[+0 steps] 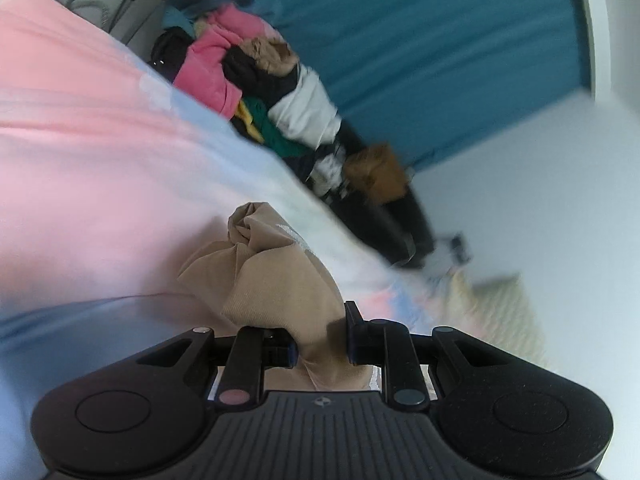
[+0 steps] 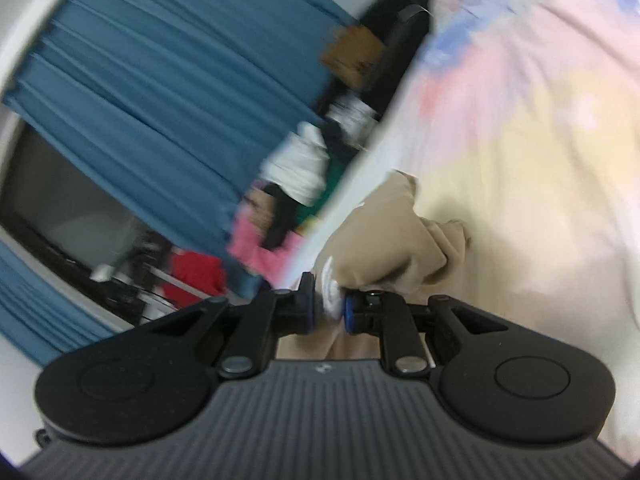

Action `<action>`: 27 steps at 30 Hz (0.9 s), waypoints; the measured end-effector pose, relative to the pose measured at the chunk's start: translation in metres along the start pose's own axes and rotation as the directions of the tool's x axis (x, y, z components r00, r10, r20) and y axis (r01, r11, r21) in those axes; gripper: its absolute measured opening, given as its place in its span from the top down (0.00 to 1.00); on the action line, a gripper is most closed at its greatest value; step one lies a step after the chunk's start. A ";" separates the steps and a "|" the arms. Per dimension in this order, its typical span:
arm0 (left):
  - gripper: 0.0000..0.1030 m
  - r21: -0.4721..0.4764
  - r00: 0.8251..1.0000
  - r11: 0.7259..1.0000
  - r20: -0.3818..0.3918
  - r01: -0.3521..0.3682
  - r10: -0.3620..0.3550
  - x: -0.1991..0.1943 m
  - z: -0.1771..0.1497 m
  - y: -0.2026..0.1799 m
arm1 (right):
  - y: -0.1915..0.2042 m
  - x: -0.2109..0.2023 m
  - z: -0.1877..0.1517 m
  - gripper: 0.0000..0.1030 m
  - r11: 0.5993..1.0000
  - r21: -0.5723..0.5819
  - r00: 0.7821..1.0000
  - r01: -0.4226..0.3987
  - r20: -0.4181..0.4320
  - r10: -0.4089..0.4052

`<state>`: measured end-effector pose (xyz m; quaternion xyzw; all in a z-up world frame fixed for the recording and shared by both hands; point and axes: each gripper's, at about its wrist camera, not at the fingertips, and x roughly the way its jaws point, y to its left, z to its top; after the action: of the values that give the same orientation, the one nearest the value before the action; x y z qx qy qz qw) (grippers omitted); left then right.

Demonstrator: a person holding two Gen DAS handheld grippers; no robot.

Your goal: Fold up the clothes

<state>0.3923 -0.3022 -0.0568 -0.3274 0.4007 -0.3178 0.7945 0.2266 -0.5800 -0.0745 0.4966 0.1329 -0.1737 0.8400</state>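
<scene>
A tan ribbed garment (image 1: 276, 276) is bunched up and lifted over a bed with a pastel pink, blue and yellow sheet (image 1: 80, 152). My left gripper (image 1: 320, 340) is shut on one part of the garment, with cloth bulging out between the fingers. In the right wrist view the same tan garment (image 2: 396, 240) hangs in a crumpled wad, and my right gripper (image 2: 328, 304) is shut on a part with white print. Both views are tilted and blurred.
A pile of mixed clothes (image 1: 256, 84), pink, black, white and green, lies along the far side of the bed; it also shows in the right wrist view (image 2: 296, 184). A blue curtain (image 1: 440, 48) hangs behind. A brown box (image 1: 376, 172) sits beside dark items.
</scene>
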 end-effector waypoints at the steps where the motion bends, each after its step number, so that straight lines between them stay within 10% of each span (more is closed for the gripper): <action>1: 0.78 0.021 1.000 1.000 -0.023 -0.016 0.016 0.005 -0.007 0.010 | -0.012 0.003 -0.009 0.83 1.000 0.006 0.999 0.025 -0.021 -0.025; 13: 0.65 0.253 0.971 0.957 -0.149 -0.144 0.186 0.005 -0.076 0.079 | -0.091 -0.011 -0.090 0.80 0.975 -0.003 0.959 0.223 -0.181 -0.220; 18: 0.19 0.381 0.960 0.902 -0.103 -0.204 0.261 -0.031 -0.103 0.041 | -0.075 -0.028 -0.083 0.71 0.955 -0.015 0.928 0.297 -0.232 -0.292; 25: 0.00 0.514 0.964 0.825 0.016 -0.234 0.264 -0.101 -0.114 -0.049 | -0.020 -0.110 -0.063 0.70 0.953 -0.143 0.939 0.266 -0.187 -0.290; 27: 0.00 0.549 0.966 0.800 0.063 -0.243 0.250 -0.127 -0.118 -0.074 | 0.001 -0.135 -0.059 0.47 0.953 -0.199 0.953 0.226 -0.156 -0.259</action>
<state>0.2142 -0.2790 0.0004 -0.0275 0.3361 -0.3160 0.8868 0.1022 -0.5061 -0.0481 0.4126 0.2834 -0.2176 0.8379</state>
